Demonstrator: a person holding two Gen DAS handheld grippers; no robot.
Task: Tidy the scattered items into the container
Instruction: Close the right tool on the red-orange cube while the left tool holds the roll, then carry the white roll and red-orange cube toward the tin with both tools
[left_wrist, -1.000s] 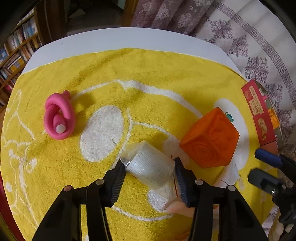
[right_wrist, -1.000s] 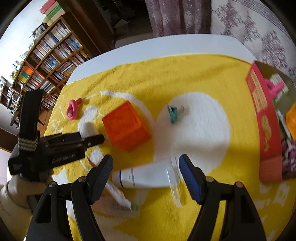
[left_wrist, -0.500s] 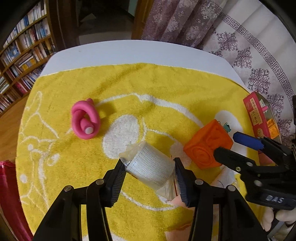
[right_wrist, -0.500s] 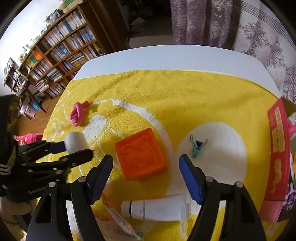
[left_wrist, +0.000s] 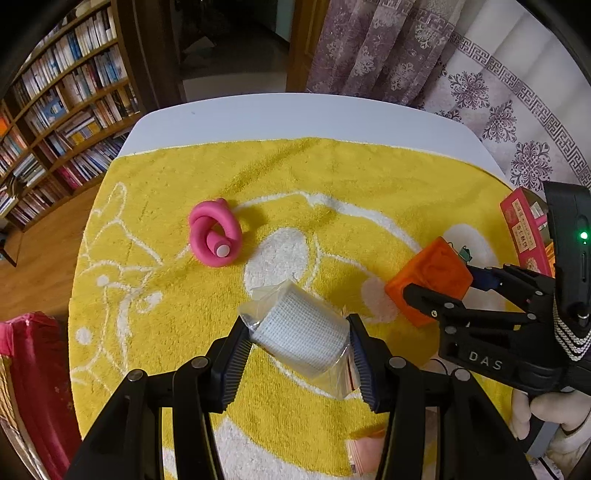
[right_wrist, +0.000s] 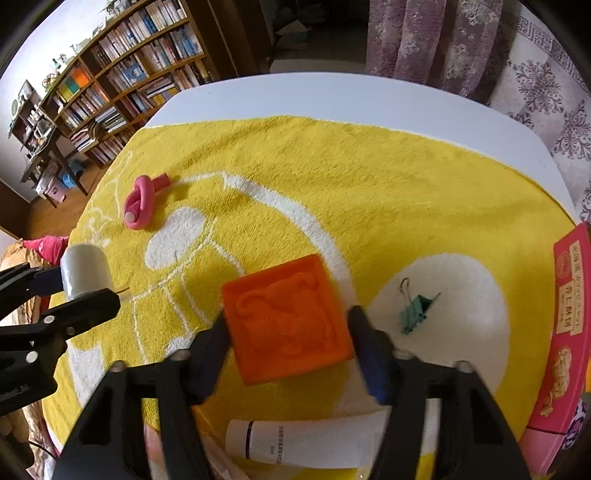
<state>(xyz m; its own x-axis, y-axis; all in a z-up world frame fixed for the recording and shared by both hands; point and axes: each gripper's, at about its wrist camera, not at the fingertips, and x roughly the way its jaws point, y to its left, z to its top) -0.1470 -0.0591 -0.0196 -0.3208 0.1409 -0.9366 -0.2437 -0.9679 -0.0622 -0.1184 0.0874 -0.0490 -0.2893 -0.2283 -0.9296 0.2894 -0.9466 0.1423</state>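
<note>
My left gripper (left_wrist: 299, 354) is shut on a white bandage roll in clear wrap (left_wrist: 301, 338) and holds it above the yellow towel (left_wrist: 332, 177); the roll also shows in the right wrist view (right_wrist: 85, 273). My right gripper (right_wrist: 288, 350) is open, its fingers either side of the orange embossed cube (right_wrist: 286, 319), which rests on the towel and also shows in the left wrist view (left_wrist: 430, 278). The red container box (right_wrist: 567, 332) stands at the right edge.
A pink knotted foam curler (left_wrist: 216, 238) lies on the towel at the left. A teal binder clip (right_wrist: 415, 308) lies right of the cube. A white tube (right_wrist: 295, 443) and a pink sachet (left_wrist: 365, 454) lie near the front edge. Bookshelves (right_wrist: 122, 74) stand behind.
My left gripper has lifted the bandage roll off the towel. My right gripper has moved forward from the white tube to straddle the orange cube.
</note>
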